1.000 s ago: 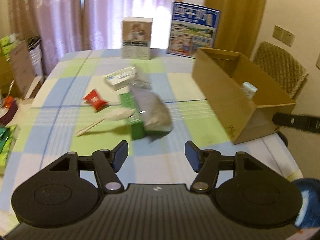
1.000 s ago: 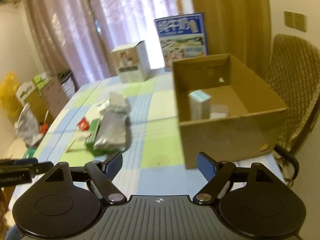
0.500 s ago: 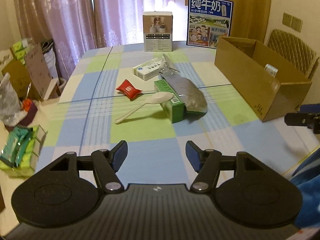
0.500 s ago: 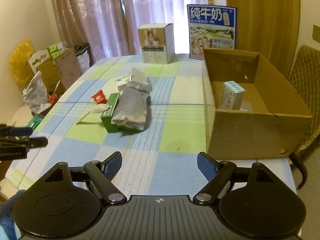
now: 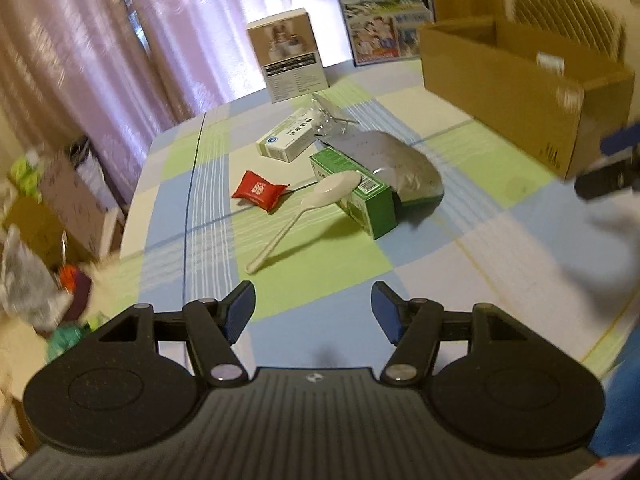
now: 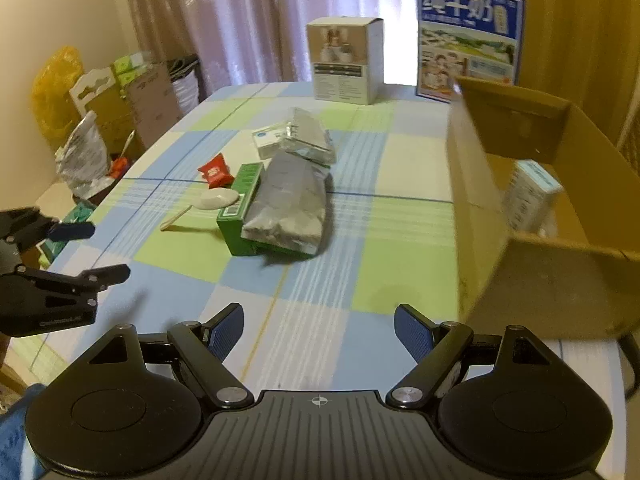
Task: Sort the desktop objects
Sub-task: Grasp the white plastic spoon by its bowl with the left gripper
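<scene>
Left claw [image 5: 313, 309]: jaws apart, empty.
Right claw [image 6: 319, 329]: jaws wide, empty.
Green box [image 6: 239, 209]: partly hidden under silver pouch [image 6: 290, 204].
Cardboard box [image 6: 536, 276]: contents blurred, possibly one carton.

left gripper [image 5: 313, 311]: rolled, view now tilted, lower over table [image 5: 328, 288] | right gripper [image 6: 319, 331]: shifted lower

Both wrist cameras are looking forward and down over the checked table [image 5: 500, 248], sharing the green box [image 5: 356, 196] [image 6: 240, 208] and cardboard box [image 6: 520, 280].
</scene>
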Demonstrator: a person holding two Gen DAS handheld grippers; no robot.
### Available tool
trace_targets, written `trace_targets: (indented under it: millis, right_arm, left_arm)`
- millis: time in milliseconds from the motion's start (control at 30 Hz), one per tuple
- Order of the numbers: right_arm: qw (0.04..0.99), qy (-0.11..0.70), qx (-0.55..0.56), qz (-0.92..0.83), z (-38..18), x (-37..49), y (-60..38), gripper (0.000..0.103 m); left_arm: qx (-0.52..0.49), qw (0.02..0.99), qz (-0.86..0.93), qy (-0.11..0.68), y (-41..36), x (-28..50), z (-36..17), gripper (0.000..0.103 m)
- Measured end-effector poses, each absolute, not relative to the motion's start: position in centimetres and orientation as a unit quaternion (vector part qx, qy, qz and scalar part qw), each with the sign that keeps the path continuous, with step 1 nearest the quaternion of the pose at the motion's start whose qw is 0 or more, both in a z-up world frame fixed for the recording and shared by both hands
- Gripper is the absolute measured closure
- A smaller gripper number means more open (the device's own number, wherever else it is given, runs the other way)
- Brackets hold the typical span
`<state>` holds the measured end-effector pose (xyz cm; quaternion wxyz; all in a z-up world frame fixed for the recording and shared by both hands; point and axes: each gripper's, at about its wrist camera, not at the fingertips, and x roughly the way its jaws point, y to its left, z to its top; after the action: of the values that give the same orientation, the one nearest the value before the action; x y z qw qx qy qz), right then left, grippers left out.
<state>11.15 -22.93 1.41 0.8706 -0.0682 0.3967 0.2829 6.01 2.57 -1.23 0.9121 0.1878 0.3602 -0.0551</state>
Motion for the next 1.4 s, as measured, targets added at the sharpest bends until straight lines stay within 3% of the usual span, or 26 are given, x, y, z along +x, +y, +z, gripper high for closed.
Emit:
trace_targets:
  millis: [467, 767, 1067, 1133, 1200, 1400]
  right_arm:
    - [0.837, 0.397, -0.171, 0.336, -2.0, 17.6, -17.1, 0.023]
    - [0.823, 0.406, -0.200, 0.344, -5.4, 19.3, -15.6, 0.023]
    - [0.819, 0.399, -0.214, 0.352, -6.6, 20.1, -14.8, 0.023]
    - [0.819, 0.395, -0.219, 0.354, -6.7, 20.2, -14.6, 0.023]
    - [0.818, 0.390, -0.225, 0.358, -6.7, 20.3, -14.4, 0.023]
    - [0.820, 0.377, -0.223, 0.369, -6.9, 20.6, -13.8, 0.023]
  left_arm:
    - [0.414, 0.858, -0.118, 0.282, 1.4, 10.5, -6.2, 0.044]
    - [0.512, 0.809, -0.156, 0.242, 0.6, 13.5, -9.5, 0.050]
    - [0.545, 0.793, -0.174, 0.210, -0.7, 15.6, -11.1, 0.066]
    - [0.551, 0.789, -0.177, 0.205, -0.9, 15.8, -11.3, 0.072]
    - [0.557, 0.786, -0.176, 0.203, -0.9, 15.9, -11.4, 0.088]
    - [0.529, 0.806, -0.159, 0.211, -0.3, 15.7, -10.0, 0.100]
